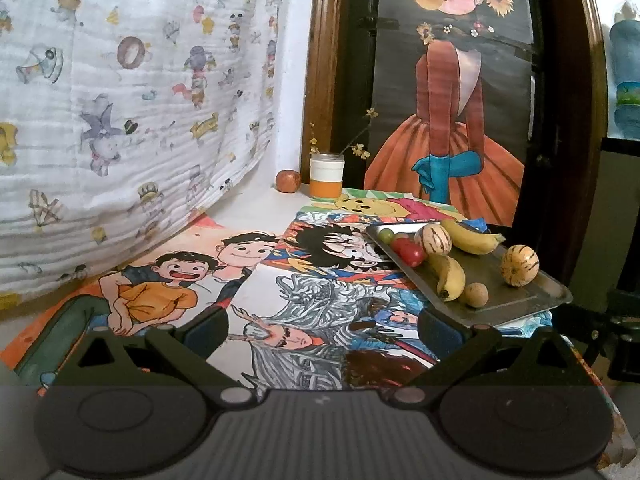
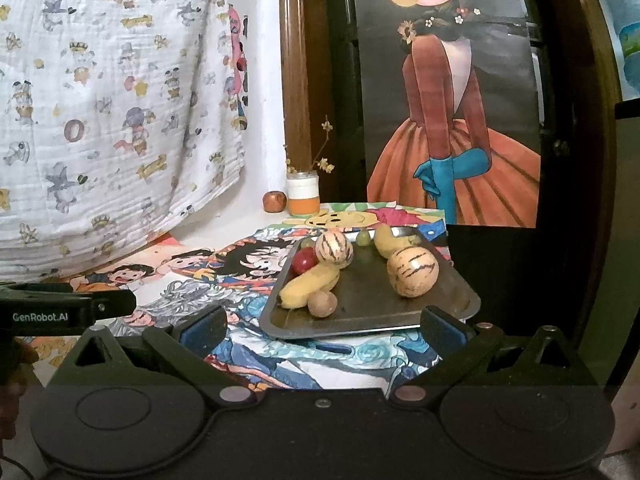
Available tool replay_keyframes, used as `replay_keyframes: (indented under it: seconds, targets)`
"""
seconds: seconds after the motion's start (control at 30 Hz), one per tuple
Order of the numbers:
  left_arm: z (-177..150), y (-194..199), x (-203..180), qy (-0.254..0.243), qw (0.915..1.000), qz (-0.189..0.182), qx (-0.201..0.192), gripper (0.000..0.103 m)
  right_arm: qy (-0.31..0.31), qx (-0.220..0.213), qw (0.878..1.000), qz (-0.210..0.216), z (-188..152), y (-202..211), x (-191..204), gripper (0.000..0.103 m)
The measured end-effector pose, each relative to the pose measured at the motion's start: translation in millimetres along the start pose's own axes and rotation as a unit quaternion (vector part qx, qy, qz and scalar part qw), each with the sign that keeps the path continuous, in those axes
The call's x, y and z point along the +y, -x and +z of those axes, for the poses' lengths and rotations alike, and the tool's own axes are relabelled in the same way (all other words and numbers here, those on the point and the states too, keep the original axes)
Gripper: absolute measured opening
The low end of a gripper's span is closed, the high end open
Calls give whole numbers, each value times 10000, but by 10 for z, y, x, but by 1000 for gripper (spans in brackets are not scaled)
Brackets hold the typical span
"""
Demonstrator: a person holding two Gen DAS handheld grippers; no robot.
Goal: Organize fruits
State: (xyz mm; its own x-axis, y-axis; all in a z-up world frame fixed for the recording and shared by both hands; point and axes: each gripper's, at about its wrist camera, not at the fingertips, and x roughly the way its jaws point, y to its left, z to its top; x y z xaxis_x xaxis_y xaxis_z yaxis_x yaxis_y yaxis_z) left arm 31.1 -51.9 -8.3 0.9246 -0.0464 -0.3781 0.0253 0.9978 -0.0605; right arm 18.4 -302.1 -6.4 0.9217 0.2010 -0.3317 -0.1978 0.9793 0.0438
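A: The metal tray (image 2: 452, 300) is taken as the landmark here. Both striped melons, two bananas, a red tomato (image 2: 304, 260), green grapes and a small brown round fruit (image 2: 322, 303) are seen lying on it.

B: And one fruit is left out: a reddish apple (image 2: 274, 201) is parked well behind the tray, just beside the orange-and-white jar (image 2: 303, 196) against the wall.

A: The right gripper (image 2: 322, 330) is held just short of the tray's near edge, jaws spread wide, nothing between them.

B: Same story on the other side: the left gripper (image 1: 322, 330) is seen off the tray's left, over the cartoon posters (image 1: 280, 292), jaws apart and empty.

A: Risk now. The near melon (image 2: 412, 272) is round and free-standing; if the tray's rim is nudged on approach, it could probably be sent rolling toward the edge.

B: The brown fruit is touching the near banana (image 2: 308, 284), so a grab there could drag both.

A: And if the apple is gone for, the jar with its twigs could be knocked over by a wide-open finger.

B: The posters look loose, too; the tray could be slid by a push.
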Motion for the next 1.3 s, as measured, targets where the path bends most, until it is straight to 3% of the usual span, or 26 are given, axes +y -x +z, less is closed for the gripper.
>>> replay_keyframes:
  seconds: [1.3]
  targets:
    - [-69, -66, 39, 34, 9995, 2, 313, 103, -144, 259, 9996, 28, -83, -59, -36, 103]
